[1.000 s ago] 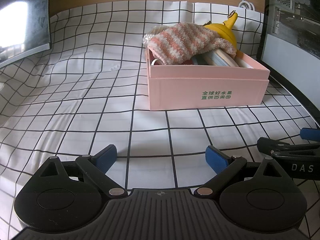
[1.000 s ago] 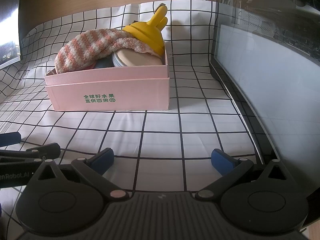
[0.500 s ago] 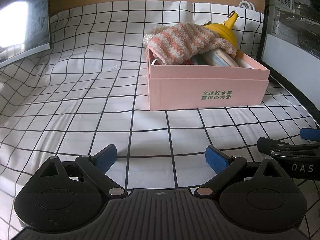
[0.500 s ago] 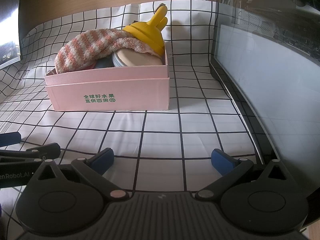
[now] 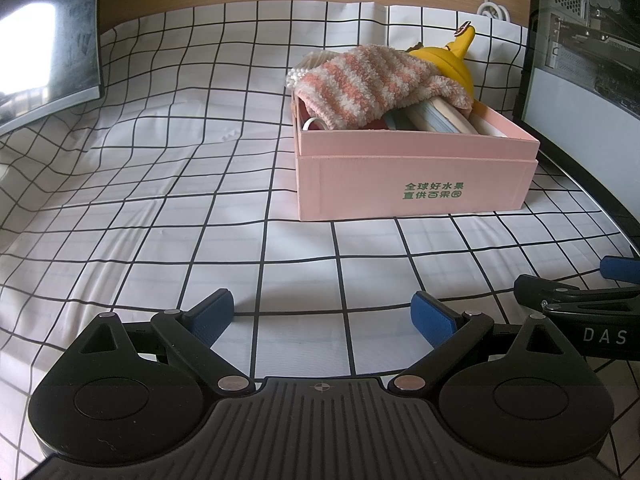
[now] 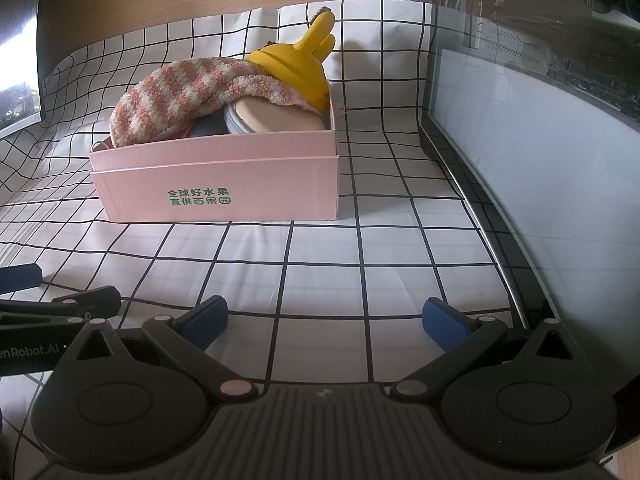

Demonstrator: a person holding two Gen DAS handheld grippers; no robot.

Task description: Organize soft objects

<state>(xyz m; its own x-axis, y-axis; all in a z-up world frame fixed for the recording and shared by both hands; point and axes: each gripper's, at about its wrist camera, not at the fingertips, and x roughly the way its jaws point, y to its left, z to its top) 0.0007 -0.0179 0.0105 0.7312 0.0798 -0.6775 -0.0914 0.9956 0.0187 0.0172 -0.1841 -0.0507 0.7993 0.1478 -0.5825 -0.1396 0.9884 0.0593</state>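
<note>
Pink box holding striped fuzzy sock, yellow plush, on grid cloth

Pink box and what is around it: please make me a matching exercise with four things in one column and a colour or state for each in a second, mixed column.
Things:
1. pink box
2. striped fluffy sock
3. yellow plush toy
4. left gripper

States:
A. open, holding nothing
B. draped over the other contents
C. carries green print on its front
D. stands at the back corner of the box

Pairs: 1-C, 2-B, 3-D, 4-A

Soft daylight from the left, glare on the monitor, sharp focus, fisheye bending at edges.
</note>
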